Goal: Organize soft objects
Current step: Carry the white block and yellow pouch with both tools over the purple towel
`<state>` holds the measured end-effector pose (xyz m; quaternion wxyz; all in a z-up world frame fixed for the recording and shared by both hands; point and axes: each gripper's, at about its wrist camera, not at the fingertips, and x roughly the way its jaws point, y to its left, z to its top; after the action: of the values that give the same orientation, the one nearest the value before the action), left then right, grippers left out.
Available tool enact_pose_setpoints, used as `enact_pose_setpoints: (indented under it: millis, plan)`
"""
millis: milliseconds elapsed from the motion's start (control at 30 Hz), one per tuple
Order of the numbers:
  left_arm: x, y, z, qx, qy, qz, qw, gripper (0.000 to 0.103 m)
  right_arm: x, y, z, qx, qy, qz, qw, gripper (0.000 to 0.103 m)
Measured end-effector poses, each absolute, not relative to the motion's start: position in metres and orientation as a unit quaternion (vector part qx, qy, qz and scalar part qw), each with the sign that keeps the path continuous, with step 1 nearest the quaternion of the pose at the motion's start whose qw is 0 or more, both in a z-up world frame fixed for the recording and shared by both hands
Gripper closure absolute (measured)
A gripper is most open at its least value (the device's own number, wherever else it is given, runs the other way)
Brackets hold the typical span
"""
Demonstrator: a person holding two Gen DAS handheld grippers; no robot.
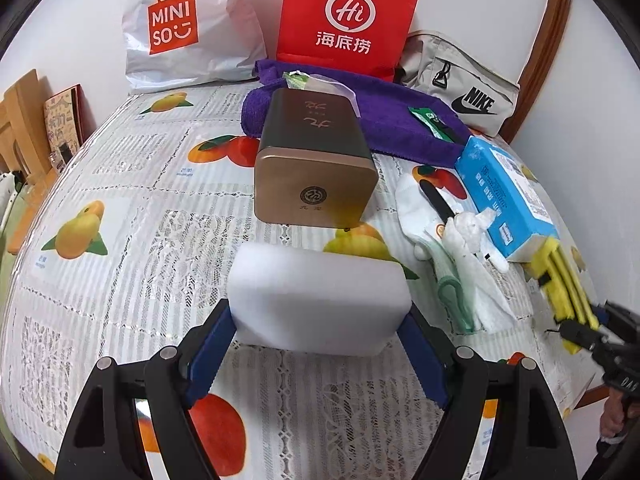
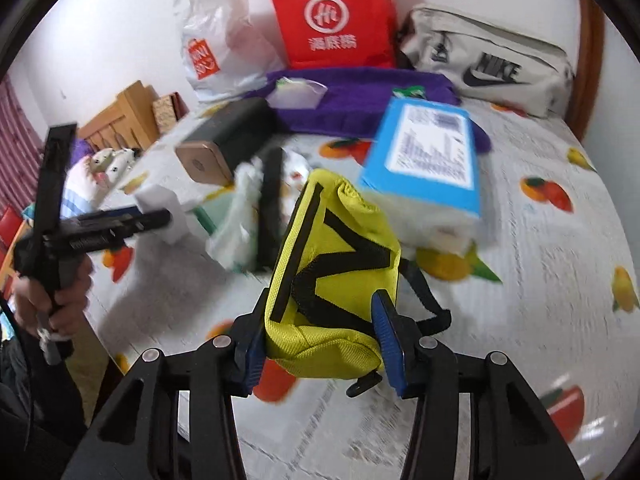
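Observation:
My left gripper [image 1: 320,344] is shut on a white foam sponge [image 1: 320,300], held just above the fruit-print tablecloth [image 1: 120,240]. My right gripper [image 2: 320,340] is shut on a yellow pouch with black straps [image 2: 332,280], lifted above the table; it also shows in the left wrist view [image 1: 568,292] at the right edge. White socks and cloths [image 1: 452,248] lie in a pile beside a blue tissue pack [image 1: 504,192]. A purple towel [image 1: 380,116] lies at the back. The left gripper with the sponge shows in the right wrist view [image 2: 160,216].
A bronze tin box [image 1: 316,160] lies in the middle. A white Miniso bag [image 1: 188,28], a red paper bag [image 1: 348,16] and a grey Nike bag [image 1: 460,84] stand against the back wall. The table edge drops off at the left, with wooden furniture [image 1: 20,128] beyond.

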<state>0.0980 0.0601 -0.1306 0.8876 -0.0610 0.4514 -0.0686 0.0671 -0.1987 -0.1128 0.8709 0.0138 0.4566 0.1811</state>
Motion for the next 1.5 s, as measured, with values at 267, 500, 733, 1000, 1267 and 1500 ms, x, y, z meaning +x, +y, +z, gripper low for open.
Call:
enact_pose_setpoints:
  millis: [267, 500, 733, 1000, 1267, 1500]
  plan:
    - [0.087, 0.052, -0.111, -0.063, 0.441, -0.067, 0.893, 0.023, 0.055, -0.216, -0.112, 0.041, 0.451, 0.176, 0.874, 0.056]
    - [0.086, 0.049, -0.089, -0.063, 0.428, -0.063, 0.900, 0.023, 0.055, -0.216, -0.087, 0.044, 0.428, 0.187, 0.883, 0.056]
    - [0.094, 0.046, -0.066, -0.063, 0.414, -0.060, 0.906, 0.023, 0.065, -0.215, -0.063, 0.042, 0.407, 0.192, 0.892, 0.056]
    - [0.111, 0.043, -0.046, -0.063, 0.401, -0.057, 0.912, 0.023, 0.089, -0.222, -0.041, 0.044, 0.391, 0.190, 0.900, 0.056]
    - [0.140, 0.044, -0.034, -0.069, 0.402, -0.049, 0.912, 0.023, 0.126, -0.226, -0.025, 0.040, 0.381, 0.185, 0.905, 0.056]
    - [0.167, 0.046, -0.030, -0.080, 0.407, -0.046, 0.909, 0.023, 0.162, -0.222, -0.017, 0.036, 0.376, 0.179, 0.908, 0.056]
